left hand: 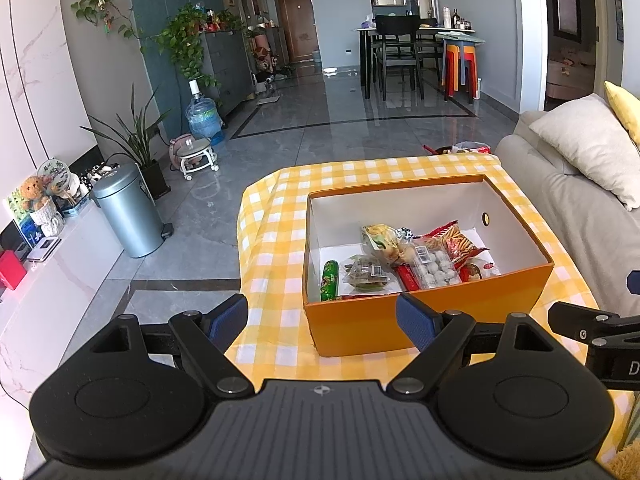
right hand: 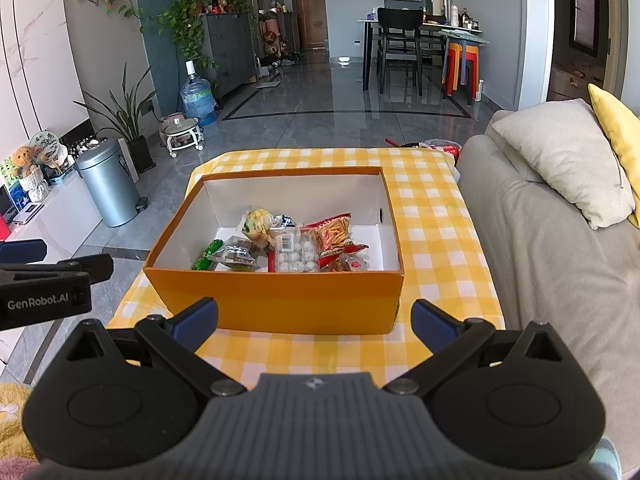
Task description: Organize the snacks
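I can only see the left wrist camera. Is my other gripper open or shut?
Observer: Open. The right wrist view shows the right gripper with its jaws spread wide and nothing between them, short of the orange box.
Operator: Is there any writing on my left gripper? I can't see its side.
Observer: Yes. In the right wrist view the side of the left gripper carries white lettering that reads GenRobot.AI.
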The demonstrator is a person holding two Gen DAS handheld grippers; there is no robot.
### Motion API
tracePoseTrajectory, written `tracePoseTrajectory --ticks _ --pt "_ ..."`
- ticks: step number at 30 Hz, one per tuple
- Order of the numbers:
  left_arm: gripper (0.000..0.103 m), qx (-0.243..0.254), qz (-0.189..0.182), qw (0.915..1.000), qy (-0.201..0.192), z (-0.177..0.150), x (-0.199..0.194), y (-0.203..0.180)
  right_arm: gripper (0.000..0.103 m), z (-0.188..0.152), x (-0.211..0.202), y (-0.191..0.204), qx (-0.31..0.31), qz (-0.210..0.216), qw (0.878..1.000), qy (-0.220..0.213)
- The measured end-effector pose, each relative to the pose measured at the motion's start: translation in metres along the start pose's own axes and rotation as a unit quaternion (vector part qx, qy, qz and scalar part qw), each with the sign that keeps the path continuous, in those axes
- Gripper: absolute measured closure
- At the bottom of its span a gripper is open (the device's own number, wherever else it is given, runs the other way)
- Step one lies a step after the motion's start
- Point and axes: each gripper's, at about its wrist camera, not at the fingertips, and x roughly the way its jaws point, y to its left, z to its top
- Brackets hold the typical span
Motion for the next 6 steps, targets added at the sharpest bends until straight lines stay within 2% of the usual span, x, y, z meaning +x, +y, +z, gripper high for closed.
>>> tracePoseTrajectory --ticks 6 --pt "0.005 0.0 0.001 1.0 0.0 -0.0015 0.0013 -0.0002 0.004 -0.0005 0.0005 -0.0003 0.0 0.0 1.0 0.001"
